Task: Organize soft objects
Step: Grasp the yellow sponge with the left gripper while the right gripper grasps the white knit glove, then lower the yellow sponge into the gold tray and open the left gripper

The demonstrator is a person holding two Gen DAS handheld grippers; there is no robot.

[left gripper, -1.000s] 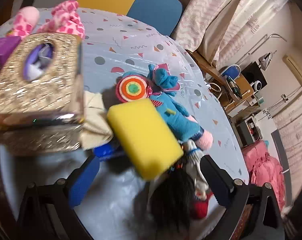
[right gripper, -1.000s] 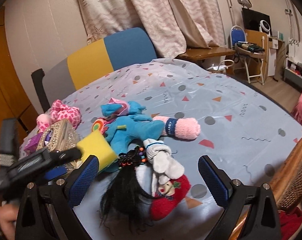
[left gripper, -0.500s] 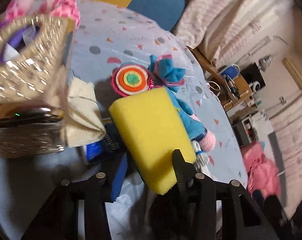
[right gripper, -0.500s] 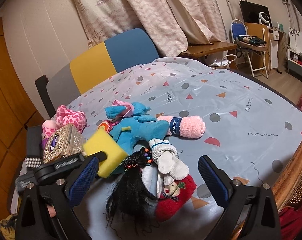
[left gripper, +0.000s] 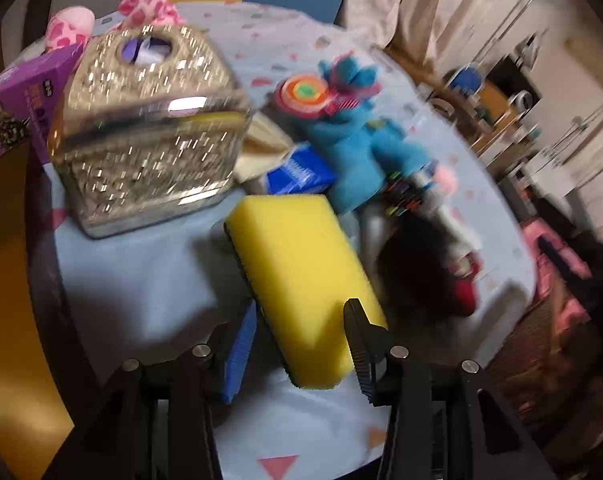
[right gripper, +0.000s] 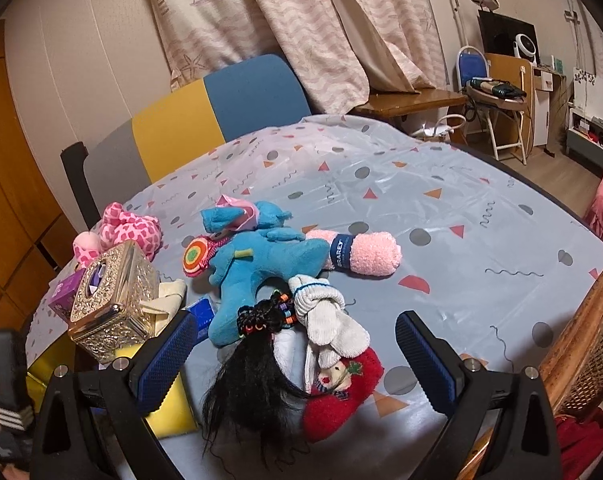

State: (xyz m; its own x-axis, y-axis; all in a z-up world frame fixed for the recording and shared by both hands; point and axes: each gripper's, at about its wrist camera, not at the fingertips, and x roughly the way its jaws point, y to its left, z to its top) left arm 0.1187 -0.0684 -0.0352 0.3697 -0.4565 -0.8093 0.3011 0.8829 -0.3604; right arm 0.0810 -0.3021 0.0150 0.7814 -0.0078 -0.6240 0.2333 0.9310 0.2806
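My left gripper point(left gripper: 299, 344) has the yellow sponge point(left gripper: 301, 280) between its pads, clear of the pile; its jaws are opening slightly while still pressing the sponge. The sponge also shows low left in the right wrist view point(right gripper: 169, 412). My right gripper point(right gripper: 293, 320) hangs open above a black-haired doll point(right gripper: 253, 380) with a red sock point(right gripper: 341, 396) and a white sock point(right gripper: 329, 316). A blue plush toy point(right gripper: 261, 260) and a rolled pink towel point(right gripper: 365, 256) lie beyond them. A pink spotted plush point(right gripper: 129, 228) sits at the far left.
A gold tissue box point(left gripper: 149, 128) stands left of the sponge, with a purple box point(left gripper: 17, 100) behind it. A cream cloth point(right gripper: 169, 296) and a blue packet point(left gripper: 301, 172) lie beside the tissue box. A yellow-and-blue chair point(right gripper: 221, 108) stands behind the table, a wicker chair point(right gripper: 581, 340) at right.
The left jaws closed on the yellow sponge and pulled it back off the blue plush toward the table's near edge. The right gripper stayed still.
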